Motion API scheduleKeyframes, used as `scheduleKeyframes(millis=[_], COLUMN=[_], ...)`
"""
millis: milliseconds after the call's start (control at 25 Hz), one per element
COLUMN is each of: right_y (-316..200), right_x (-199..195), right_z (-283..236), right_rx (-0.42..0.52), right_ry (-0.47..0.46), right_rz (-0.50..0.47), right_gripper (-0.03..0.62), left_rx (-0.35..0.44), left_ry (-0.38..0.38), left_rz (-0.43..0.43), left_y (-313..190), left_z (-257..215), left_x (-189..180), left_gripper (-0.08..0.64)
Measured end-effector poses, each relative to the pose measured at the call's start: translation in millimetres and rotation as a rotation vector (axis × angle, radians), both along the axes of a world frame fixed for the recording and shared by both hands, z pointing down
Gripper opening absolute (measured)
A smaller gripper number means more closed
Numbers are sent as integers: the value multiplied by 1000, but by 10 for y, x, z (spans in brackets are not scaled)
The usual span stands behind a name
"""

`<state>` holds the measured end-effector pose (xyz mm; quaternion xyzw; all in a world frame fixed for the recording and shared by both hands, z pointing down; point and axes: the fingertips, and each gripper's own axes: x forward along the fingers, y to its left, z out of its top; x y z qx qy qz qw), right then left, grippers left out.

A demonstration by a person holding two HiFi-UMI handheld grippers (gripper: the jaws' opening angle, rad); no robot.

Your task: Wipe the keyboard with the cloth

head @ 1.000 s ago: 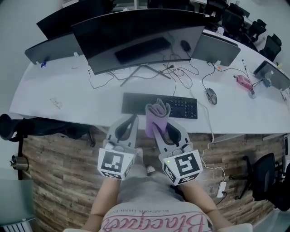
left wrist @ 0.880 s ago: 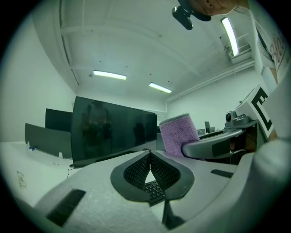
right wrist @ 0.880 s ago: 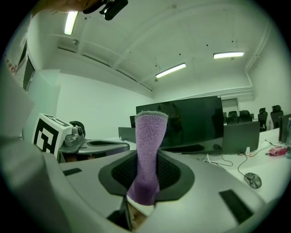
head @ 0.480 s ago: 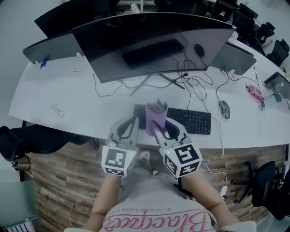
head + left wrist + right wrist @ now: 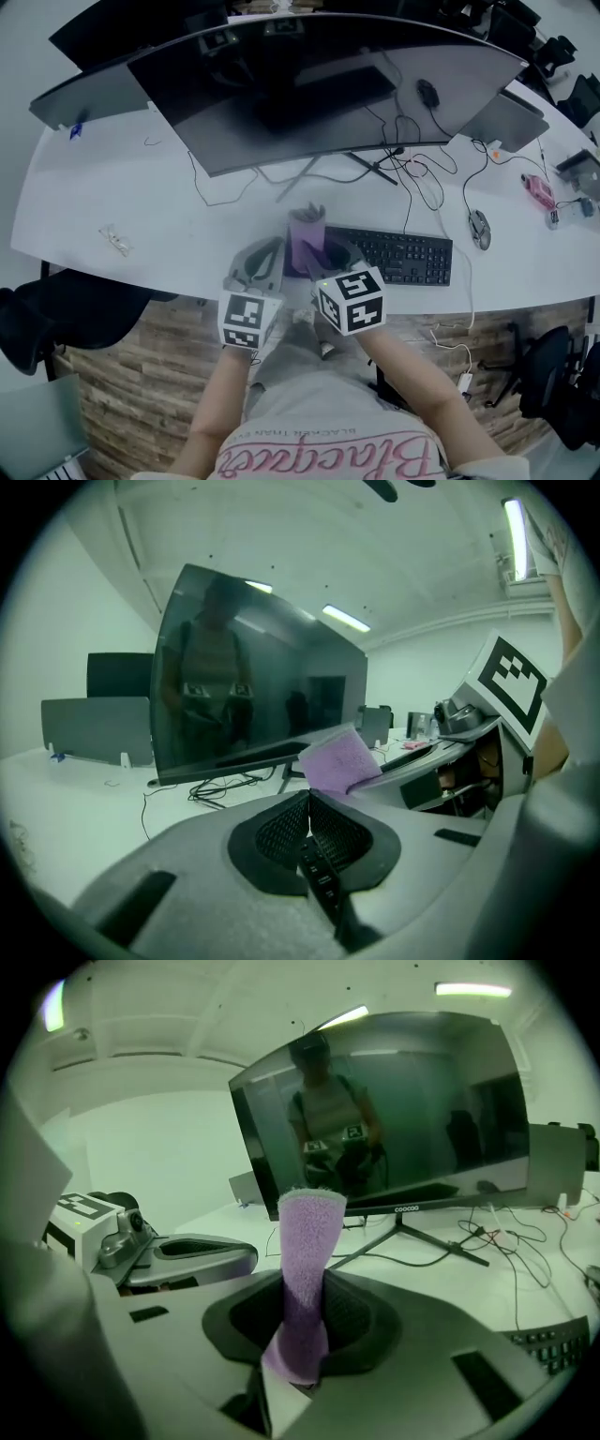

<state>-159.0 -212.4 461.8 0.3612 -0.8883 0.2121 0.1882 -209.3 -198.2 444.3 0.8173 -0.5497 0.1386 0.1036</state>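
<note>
My right tool [image 5: 298,1340] pinches a fuzzy purple cloth [image 5: 309,1241]. My left tool [image 5: 307,819] is squeezed together, holding nothing. The flat black keyboard [image 5: 401,256] lies at 3 o'clock.

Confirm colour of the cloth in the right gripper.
Light purple cloth, plain and fuzzy; shows best in the right gripper view, pinched between the jaws.

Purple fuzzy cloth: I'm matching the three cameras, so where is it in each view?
Head view: centre, purple fuzzy cloth at the black keyboard's left end.
Left gripper view: cloth right of centre, beyond the shut left gripper.
Right gripper view: cloth centre, upright, clamped in the right gripper.
Shared landmark: large curved dark monitor.
</note>
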Motion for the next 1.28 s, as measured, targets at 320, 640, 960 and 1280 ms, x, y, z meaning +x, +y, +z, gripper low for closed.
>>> scheduleKeyframes(millis=[320, 640, 960, 1280], right_y=[-234, -365, -430, -433], right_x=[-301, -374, -334, -259], right_z=[486, 810, 913, 924], right_rx=[-92, -138, -159, -195], right_ry=[80, 149, 139, 113], right_rz=[6, 24, 5, -12], right_gripper=[89, 89, 89, 89], left_rx=[-96, -138, -179, -181], left_ry=[36, 25, 16, 19], left_rz=[-19, -12, -27, -48], left_y=[-213, -289, -325, -356], left_z=[388, 568, 710, 720], left_x=[-226, -314, -285, -147], left_gripper=[5, 5, 5, 5])
